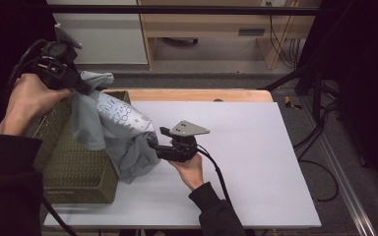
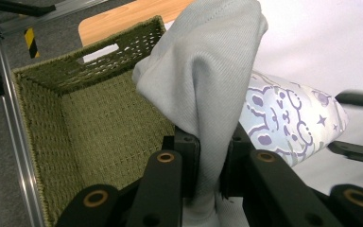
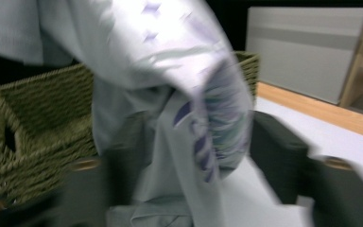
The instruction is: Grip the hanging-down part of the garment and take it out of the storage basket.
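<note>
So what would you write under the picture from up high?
Two hand-held grippers, left gripper and right gripper, hold a pale printed cloth over a green woven basket.

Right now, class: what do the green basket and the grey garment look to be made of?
Green basket: woven fibre, perhaps rope or seagrass, matt; the plaited weave shows. Grey garment: soft knit fabric, likely cotton; fine ribs, limp folds, a printed pattern.

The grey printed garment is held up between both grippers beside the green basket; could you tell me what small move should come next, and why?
Probably carry the garment further out over the white table before lowering it. The left gripper pinches its top edge above the woven basket, the right gripper holds its lower part, and the cloth drapes over the basket's rim, so lowering now might catch it there.
</note>
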Demonstrator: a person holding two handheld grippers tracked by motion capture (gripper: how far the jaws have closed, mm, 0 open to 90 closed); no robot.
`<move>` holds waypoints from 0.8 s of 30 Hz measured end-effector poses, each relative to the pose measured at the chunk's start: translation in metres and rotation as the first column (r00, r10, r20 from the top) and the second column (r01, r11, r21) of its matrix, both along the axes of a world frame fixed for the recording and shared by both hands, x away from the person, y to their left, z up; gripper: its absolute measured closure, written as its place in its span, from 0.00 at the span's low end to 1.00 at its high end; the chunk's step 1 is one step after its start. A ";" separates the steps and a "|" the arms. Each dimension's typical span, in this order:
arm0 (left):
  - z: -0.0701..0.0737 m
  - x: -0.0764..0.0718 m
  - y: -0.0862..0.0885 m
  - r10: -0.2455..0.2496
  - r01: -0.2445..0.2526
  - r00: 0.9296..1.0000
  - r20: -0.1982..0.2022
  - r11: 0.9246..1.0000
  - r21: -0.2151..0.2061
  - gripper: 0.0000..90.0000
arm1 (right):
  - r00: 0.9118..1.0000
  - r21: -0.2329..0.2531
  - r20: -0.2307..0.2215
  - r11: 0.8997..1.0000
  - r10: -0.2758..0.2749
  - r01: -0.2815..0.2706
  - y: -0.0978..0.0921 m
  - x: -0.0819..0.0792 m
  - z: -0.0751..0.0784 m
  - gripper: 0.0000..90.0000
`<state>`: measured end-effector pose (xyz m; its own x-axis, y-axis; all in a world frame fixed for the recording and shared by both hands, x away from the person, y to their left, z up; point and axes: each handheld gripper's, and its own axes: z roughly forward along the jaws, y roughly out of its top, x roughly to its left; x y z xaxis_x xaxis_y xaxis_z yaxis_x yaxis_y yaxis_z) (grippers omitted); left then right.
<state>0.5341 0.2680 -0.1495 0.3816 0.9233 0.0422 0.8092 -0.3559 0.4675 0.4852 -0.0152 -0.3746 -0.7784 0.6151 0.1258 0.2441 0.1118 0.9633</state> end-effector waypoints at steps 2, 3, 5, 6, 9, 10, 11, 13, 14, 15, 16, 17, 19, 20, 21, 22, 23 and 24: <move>0.000 0.000 0.000 -0.002 0.002 1.000 -0.005 1.000 -0.001 0.88 | 1.000 0.023 -0.003 0.999 -0.026 0.026 -0.010 -0.002 0.002 0.22; 0.000 0.000 0.000 -0.002 0.002 1.000 -0.003 1.000 -0.002 0.88 | 0.999 0.018 0.008 0.999 -0.041 0.041 -0.016 -0.003 0.003 0.18; 0.000 0.000 0.000 0.000 0.000 1.000 0.001 1.000 -0.005 0.88 | 0.998 0.021 0.022 0.998 -0.062 0.062 -0.027 -0.006 0.005 0.14; 0.000 0.000 0.000 -0.001 0.001 1.000 -0.004 1.000 -0.005 0.88 | 0.997 0.028 0.027 0.997 -0.076 0.075 -0.032 -0.008 0.005 0.12; 0.000 0.001 0.001 0.002 -0.002 1.000 -0.004 1.000 -0.005 0.88 | 0.994 0.043 0.051 0.994 -0.102 0.099 -0.048 -0.013 0.006 0.08; 0.000 0.001 0.001 0.004 -0.004 1.000 -0.005 1.000 -0.005 0.88 | 0.992 0.049 0.060 0.993 -0.110 0.107 -0.054 -0.016 0.005 0.07; -0.001 0.001 0.001 0.004 -0.004 1.000 -0.004 1.000 -0.004 0.88 | 0.990 0.052 0.070 0.992 -0.118 0.115 -0.059 -0.018 0.005 0.07; -0.001 0.001 0.001 0.004 -0.004 1.000 -0.001 1.000 -0.004 0.88 | 0.986 0.056 0.084 0.989 -0.141 0.136 -0.069 -0.024 0.003 0.06; -0.002 0.001 0.001 0.004 -0.004 1.000 -0.001 1.000 -0.007 0.88 | 0.985 0.058 0.086 0.988 -0.148 0.143 -0.074 -0.026 0.002 0.05; -0.002 0.001 0.001 0.003 -0.003 1.000 -0.004 1.000 -0.008 0.88 | 0.984 0.063 0.095 0.987 -0.153 0.148 -0.079 -0.028 0.002 0.05; -0.002 0.001 0.002 0.004 -0.004 1.000 -0.003 1.000 -0.009 0.88 | 0.981 0.071 0.096 0.984 -0.170 0.164 -0.084 -0.031 0.002 0.04; -0.003 0.001 0.002 0.002 -0.002 1.000 -0.004 1.000 -0.008 0.88 | 0.980 0.074 0.097 0.983 -0.177 0.170 -0.089 -0.033 0.001 0.04; -0.003 0.001 0.003 0.007 -0.007 1.000 -0.005 1.000 -0.011 0.88 | 0.976 0.075 0.102 0.980 -0.192 0.185 -0.098 -0.037 0.000 0.03; -0.004 0.001 0.003 0.007 -0.007 1.000 -0.005 1.000 -0.013 0.88 | 0.974 0.079 0.107 0.978 -0.200 0.192 -0.102 -0.039 -0.001 0.03; -0.004 0.001 0.004 0.007 -0.007 1.000 -0.005 1.000 -0.013 0.88 | 0.969 0.072 0.115 0.975 -0.217 0.209 -0.105 -0.041 -0.002 0.02; -0.004 0.000 0.004 0.006 -0.006 1.000 -0.005 1.000 -0.012 0.88 | 0.968 0.060 0.123 0.975 -0.221 0.215 -0.110 -0.043 -0.003 0.02; -0.005 0.000 0.004 0.005 -0.005 1.000 -0.006 1.000 -0.012 0.88 | 0.967 0.061 0.123 0.975 -0.221 0.215 -0.113 -0.044 -0.005 0.02; -0.005 0.000 0.004 0.005 -0.005 1.000 -0.006 1.000 -0.014 0.88 | 0.966 0.060 0.123 0.973 -0.227 0.221 -0.117 -0.046 -0.006 0.02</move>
